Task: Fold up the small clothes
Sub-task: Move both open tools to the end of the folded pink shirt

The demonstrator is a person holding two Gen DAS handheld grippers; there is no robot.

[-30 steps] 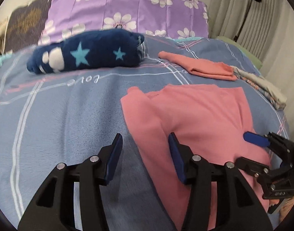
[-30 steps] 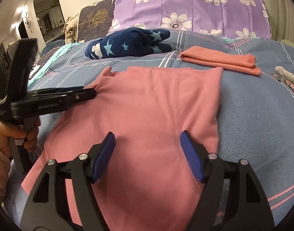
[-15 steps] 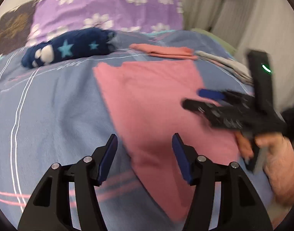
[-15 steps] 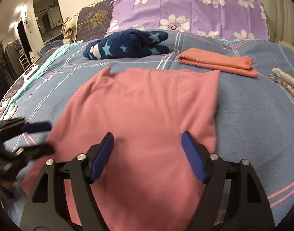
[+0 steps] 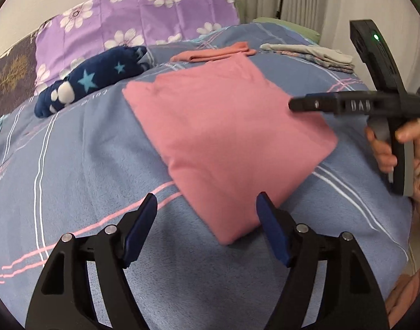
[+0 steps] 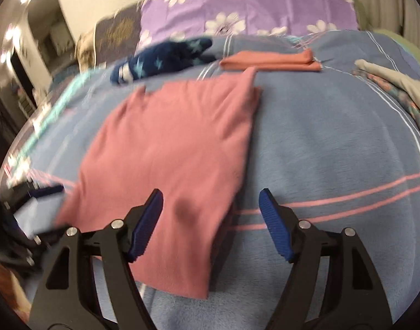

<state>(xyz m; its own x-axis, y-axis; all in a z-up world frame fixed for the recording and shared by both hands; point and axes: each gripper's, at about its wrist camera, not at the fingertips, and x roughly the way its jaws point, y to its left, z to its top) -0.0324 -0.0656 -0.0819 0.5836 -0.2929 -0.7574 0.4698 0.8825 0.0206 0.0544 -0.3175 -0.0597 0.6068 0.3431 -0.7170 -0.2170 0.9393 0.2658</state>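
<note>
A pink garment [image 5: 226, 134] lies flat on the blue bed cover [image 5: 80, 159], folded lengthwise into a long rectangle. My left gripper [image 5: 207, 231] is open and empty, just above the garment's near corner. My right gripper [image 6: 211, 220] is open and empty, above the near end of the pink garment [image 6: 171, 148]; its left finger is over the cloth. In the left wrist view the right gripper [image 5: 295, 104] hangs over the garment's right edge, held by a hand.
A navy star-patterned bundle [image 5: 91, 79] lies at the back left. A folded orange-pink piece [image 5: 212, 53] lies behind the garment. A folded grey and patterned pile [image 6: 402, 93] sits at the right. Purple flowered pillows [image 5: 144, 19] line the headboard.
Both grippers have pulled back toward the near end of the garment. The left gripper swung from the garment's left side to its near corner. The right view is blurred by motion.
</note>
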